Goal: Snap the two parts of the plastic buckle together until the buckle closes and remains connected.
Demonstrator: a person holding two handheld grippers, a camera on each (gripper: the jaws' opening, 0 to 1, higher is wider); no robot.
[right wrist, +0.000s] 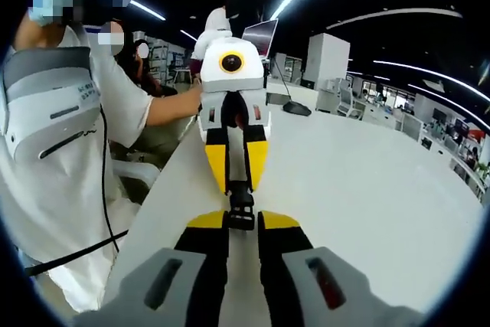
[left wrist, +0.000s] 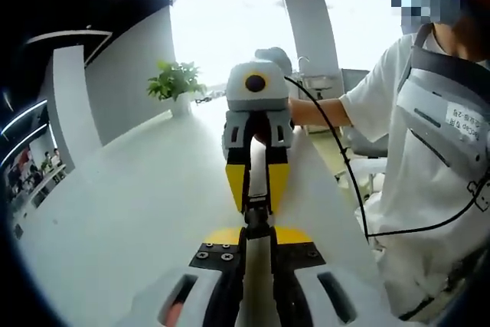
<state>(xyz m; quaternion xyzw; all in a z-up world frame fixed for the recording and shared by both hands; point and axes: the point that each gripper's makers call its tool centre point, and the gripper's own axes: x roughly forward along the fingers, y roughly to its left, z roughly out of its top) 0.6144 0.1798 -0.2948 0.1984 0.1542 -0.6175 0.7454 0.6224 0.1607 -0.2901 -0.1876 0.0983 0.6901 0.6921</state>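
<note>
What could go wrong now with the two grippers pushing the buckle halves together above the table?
The black buckle is pinched only at the tips of the left gripper and right gripper, so a half might slip out. If the grippers meet slightly off line, it may jam instead of latching. Dropped, it could slide off the white table.

White table, office beyond

A potted plant point(left wrist: 177, 86) stands at the upper left on the white table point(left wrist: 122, 204); a person in a white shirt point(left wrist: 429, 151) fills the right. In the right gripper view, a monitor point(right wrist: 260, 36) sits at top centre.
</note>
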